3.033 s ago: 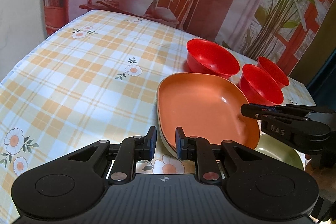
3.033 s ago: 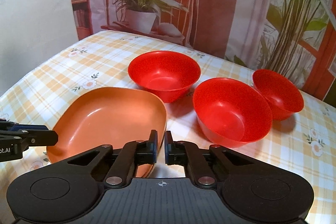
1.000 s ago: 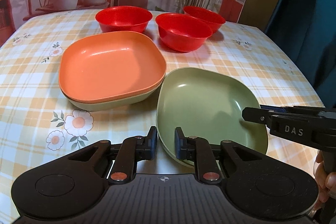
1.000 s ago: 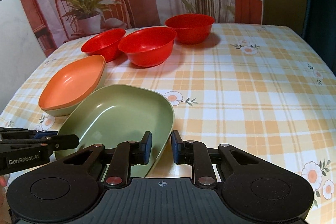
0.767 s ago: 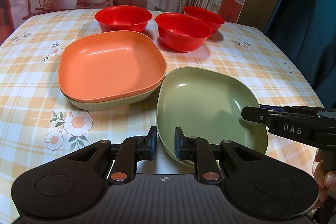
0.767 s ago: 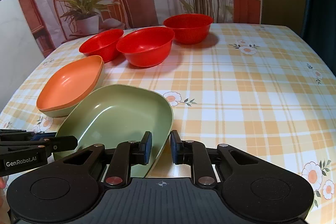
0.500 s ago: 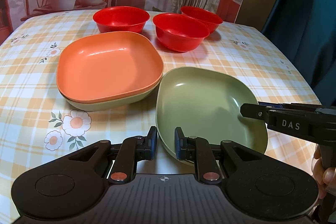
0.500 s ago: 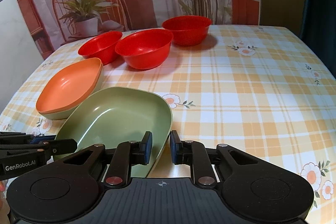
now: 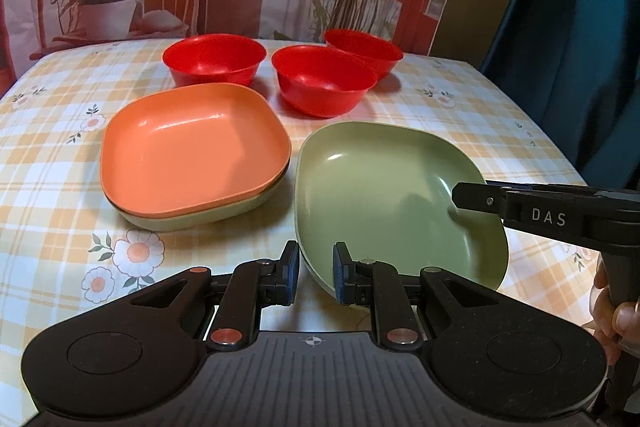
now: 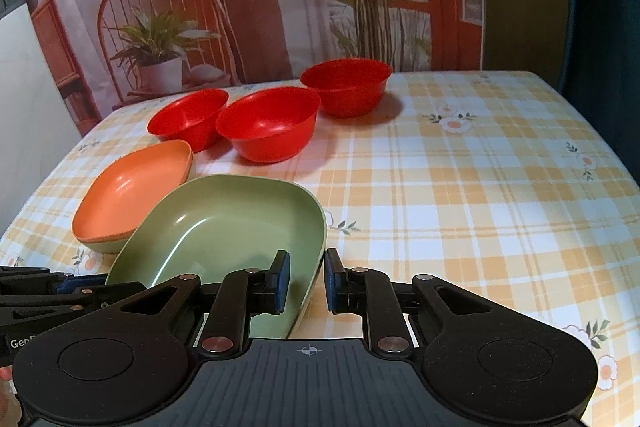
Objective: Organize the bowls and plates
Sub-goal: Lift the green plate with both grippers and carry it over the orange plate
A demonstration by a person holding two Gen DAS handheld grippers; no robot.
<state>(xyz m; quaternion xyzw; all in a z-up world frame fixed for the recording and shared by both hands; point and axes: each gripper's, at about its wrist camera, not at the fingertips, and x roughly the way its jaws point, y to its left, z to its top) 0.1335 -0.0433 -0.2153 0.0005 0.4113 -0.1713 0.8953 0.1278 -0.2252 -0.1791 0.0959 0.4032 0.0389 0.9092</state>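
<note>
While both hand-held grippers are clamped on the same green plate (image 9: 384, 195), it sits tilted, its near side raised off the table (image 9: 460, 107). Left hand-held gripper (image 9: 316, 273) has its jaws nearly closed, pinching the near-left rim of the plate, one pad inside the rim and one outside. Right hand-held gripper (image 10: 303, 281) does the same thing on the plate's right edge, jaws narrow with the rim between them; you can also see it coming in from the right in the left wrist view with "DAS" printed on it. Just left of the green plate is a stack: an orange plate (image 9: 192, 151) sitting on top of another pale green plate (image 9: 224, 213), close to the held one but whether they touch I can't tell. Behind those, 3 red bowls (image 9: 326, 81) are lined up near the far edge of the checked floral tablecloth, all upright and empty. A person's fingers (image 9: 618, 319) show at the right edge.
</note>
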